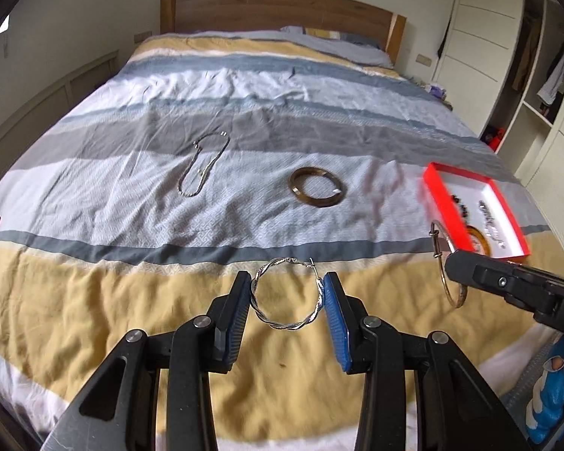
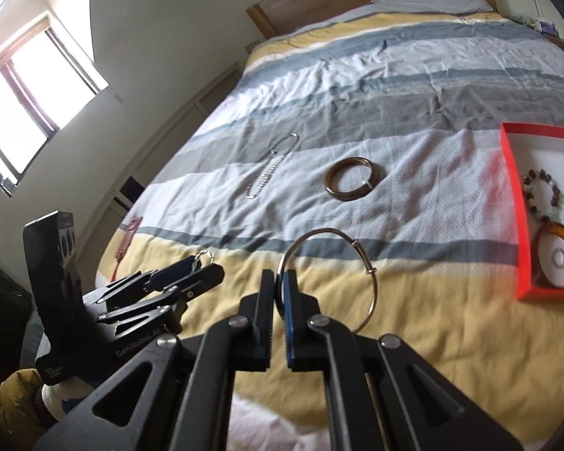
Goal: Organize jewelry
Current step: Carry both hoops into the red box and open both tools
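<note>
Now both grips are loaded. My left gripper pinches a twisted silver hoop across its width, one pad on each side, lower centre of the left wrist view. My right gripper is clamped tight on the rim of a thin wire bangle; the bangle stands out up and to the right of the fingertips, lower centre of the right wrist view. Both pieces hang clear of the striped bedcover.

Mid-frame on the pale band of the cover: a silver chain lying in a loose loop to the left, a dark brown bangle flat to its right, well apart. Red tray at the right edge, white inside, holding a beaded bracelet, an amber bangle and, in the left view, a sparkly strand. Wooden headboard along the top.
</note>
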